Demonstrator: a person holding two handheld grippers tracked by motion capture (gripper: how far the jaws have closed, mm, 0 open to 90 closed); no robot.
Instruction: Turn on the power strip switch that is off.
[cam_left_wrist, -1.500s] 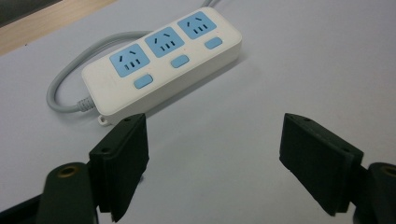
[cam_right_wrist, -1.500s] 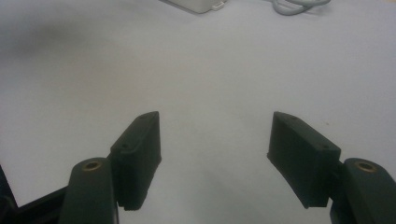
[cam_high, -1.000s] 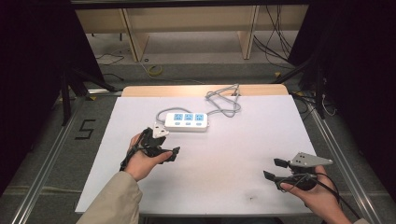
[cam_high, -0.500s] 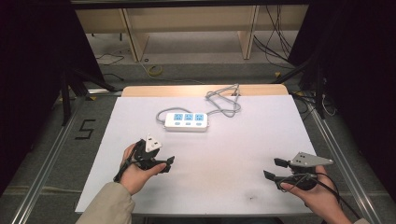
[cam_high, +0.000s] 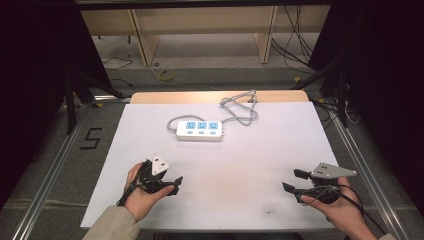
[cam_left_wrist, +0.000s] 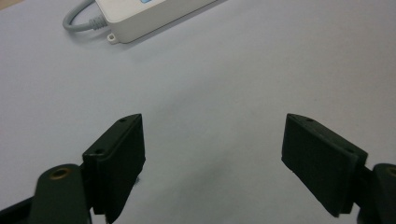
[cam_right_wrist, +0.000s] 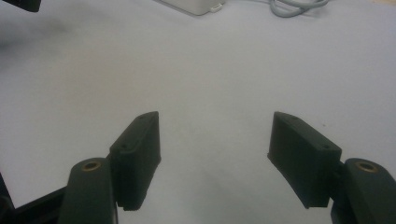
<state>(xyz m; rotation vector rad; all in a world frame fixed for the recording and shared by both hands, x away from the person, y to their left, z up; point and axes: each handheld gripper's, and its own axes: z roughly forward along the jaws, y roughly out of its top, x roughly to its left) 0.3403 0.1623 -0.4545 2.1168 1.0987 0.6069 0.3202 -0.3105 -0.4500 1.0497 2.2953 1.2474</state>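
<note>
A white power strip (cam_high: 199, 130) with three blue sockets lies at the back middle of the white table (cam_high: 250, 165); its grey cable (cam_high: 240, 110) coils to the right behind it. One end of the power strip (cam_left_wrist: 140, 16) shows at the top of the left gripper view. My left gripper (cam_high: 176, 184) is near the front left of the table, open, nothing between its jaws (cam_left_wrist: 212, 163). My right gripper (cam_high: 292, 180) is near the front right, open and empty too (cam_right_wrist: 212, 158).
A wooden strip (cam_high: 215, 96) edges the table's far side. Wooden shelf legs and loose cables stand on the floor behind. A "5" mark (cam_high: 90, 138) is on the floor at the left. Metal rails run along both sides of the table.
My left gripper has drawn back from the power strip toward the front left of the table. The right gripper has stayed in place.
</note>
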